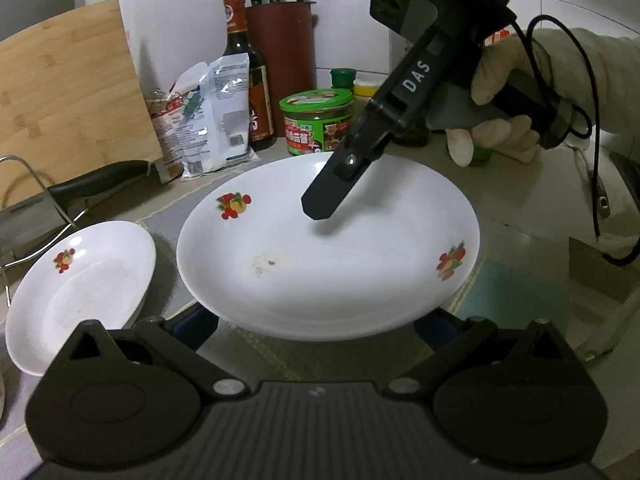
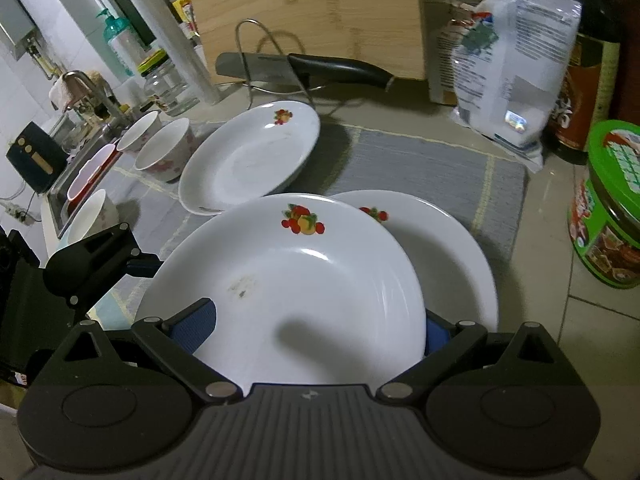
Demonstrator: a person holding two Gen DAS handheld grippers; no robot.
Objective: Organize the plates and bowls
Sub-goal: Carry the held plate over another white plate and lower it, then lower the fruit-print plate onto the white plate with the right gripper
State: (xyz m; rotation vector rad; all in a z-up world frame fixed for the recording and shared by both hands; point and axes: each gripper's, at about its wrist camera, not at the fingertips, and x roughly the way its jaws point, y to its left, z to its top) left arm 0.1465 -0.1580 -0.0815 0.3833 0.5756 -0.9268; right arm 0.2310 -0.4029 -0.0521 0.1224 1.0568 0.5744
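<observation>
Left wrist view: the left claw (image 1: 314, 322) is spread wide, its fingers under the near rim of the stained plate (image 1: 328, 256) at frame centre. Whether it grips cannot be told. The right claw (image 1: 322, 204) hovers above the plate's far half.

Right wrist view: the right claw is wide apart and holds nothing. The stained plate overlaps a second plate (image 2: 456, 248) on the desk (image 2: 560, 320).

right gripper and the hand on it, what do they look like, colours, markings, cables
The right gripper is matte black with angular fingers, a silver screw near the tip, and white "DAS" lettering on its body. A thin black cable loops from its rear. The hand holding its grip wears a cream fabric glove and a pale sleeve. In its own view, blue pads line the fingers.
</observation>
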